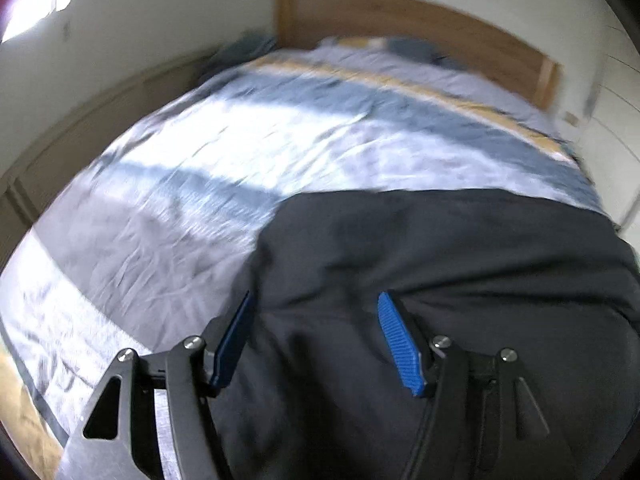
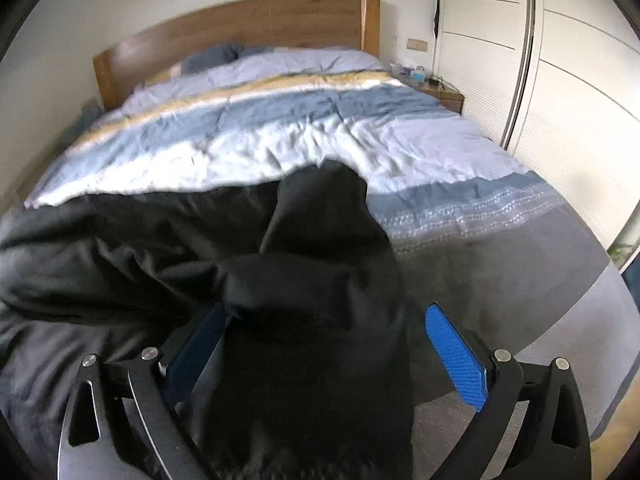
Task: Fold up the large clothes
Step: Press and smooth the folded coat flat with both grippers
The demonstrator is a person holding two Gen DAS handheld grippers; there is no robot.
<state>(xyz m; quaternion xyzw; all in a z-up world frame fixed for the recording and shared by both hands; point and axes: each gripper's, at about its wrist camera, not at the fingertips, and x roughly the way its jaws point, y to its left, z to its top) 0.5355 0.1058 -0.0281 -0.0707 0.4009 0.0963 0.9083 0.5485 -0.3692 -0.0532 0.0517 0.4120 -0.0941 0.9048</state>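
Note:
A large black garment (image 1: 440, 264) lies spread on the near part of the bed, its left edge close to my left gripper (image 1: 316, 300). That gripper hovers over the cloth with its blue pads (image 1: 400, 348) wide apart and nothing pinched: open. In the right wrist view the same garment (image 2: 132, 240) covers the near left of the bed, and a long bunched fold (image 2: 320, 232) runs away from me. My right gripper (image 2: 320, 312) is open astride that fold. Its right pad (image 2: 454, 356) is clear of the cloth, while the cloth drapes against the left finger.
The bed has a striped duvet (image 2: 304, 136) in blue, white, yellow and grey, and a wooden headboard (image 2: 248, 20). A nightstand (image 2: 440, 88) with small items and a white sliding wardrobe (image 2: 560, 80) stand to the right. A pale wall (image 1: 120, 40) runs along the left.

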